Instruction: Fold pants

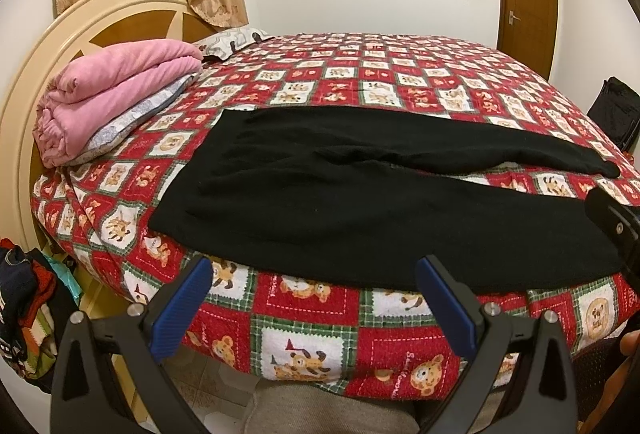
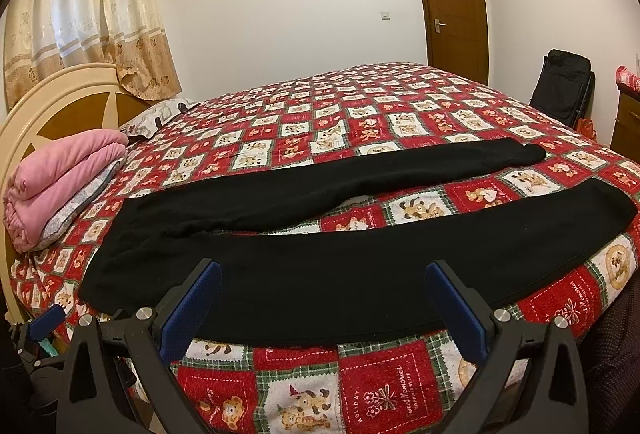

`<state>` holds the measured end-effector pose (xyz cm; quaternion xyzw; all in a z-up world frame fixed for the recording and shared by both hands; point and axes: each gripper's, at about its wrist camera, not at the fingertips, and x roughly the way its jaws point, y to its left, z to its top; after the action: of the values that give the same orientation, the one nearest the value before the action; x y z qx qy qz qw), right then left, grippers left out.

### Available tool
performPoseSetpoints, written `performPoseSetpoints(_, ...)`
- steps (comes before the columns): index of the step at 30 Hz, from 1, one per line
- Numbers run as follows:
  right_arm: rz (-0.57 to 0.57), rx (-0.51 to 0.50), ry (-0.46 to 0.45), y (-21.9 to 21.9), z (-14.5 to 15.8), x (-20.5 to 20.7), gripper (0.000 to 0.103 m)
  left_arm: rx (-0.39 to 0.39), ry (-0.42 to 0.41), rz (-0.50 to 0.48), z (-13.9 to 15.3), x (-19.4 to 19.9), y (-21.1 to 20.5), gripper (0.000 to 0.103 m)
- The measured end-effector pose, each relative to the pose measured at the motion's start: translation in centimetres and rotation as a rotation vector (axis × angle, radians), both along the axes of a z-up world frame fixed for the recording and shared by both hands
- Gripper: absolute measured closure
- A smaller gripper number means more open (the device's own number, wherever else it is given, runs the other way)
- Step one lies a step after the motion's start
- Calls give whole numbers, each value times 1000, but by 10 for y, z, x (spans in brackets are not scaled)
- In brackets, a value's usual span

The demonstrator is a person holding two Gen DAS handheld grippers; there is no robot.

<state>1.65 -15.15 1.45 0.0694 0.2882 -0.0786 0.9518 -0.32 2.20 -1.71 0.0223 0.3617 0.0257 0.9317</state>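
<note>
both grippers gape wide and empty: left gripper (image 1: pixel 314 298) and right gripper (image 2: pixel 322 304) hover at the bed (image 2: pixel 360 374) edge. black pants (image 2: pixel 320 274) lie flat at 12 o'clock, legs spread toward 2 o'clock.

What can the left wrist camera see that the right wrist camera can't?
Only the left wrist view shows the pile of clothes on the floor by the bed and the person's grey-clad knee.

Only the right wrist view shows the wooden cabinet with a red checked cloth on top and the orange bag beside the black chair.

Both show the black pants spread flat on the bear-patterned bedspread, the folded pink blanket, the curtains, the brown door, and an open gripper.
</note>
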Motion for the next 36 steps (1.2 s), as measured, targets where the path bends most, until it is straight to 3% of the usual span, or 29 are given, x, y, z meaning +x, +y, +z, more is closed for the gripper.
performPoseSetpoints(10, 2, 5, 5, -1, -1, 1, 1, -18, 12, -21, -1, 7, 2, 0)
performPoseSetpoints(14, 16, 22, 28, -7, -7, 9, 1, 21, 31, -38, -11, 25, 12, 0)
performPoseSetpoints(21, 66, 60, 57, -31, -17, 39, 1, 7, 131, -5, -22, 88, 59, 0)
performPoseSetpoints(29, 194, 44, 129, -27, -12, 115, 2, 74, 109, -19, -2, 185, 103, 0)
performPoseSetpoints(36, 285, 25, 186, -6, -24, 168, 31, 73, 207, 23, -24, 270, 148, 0)
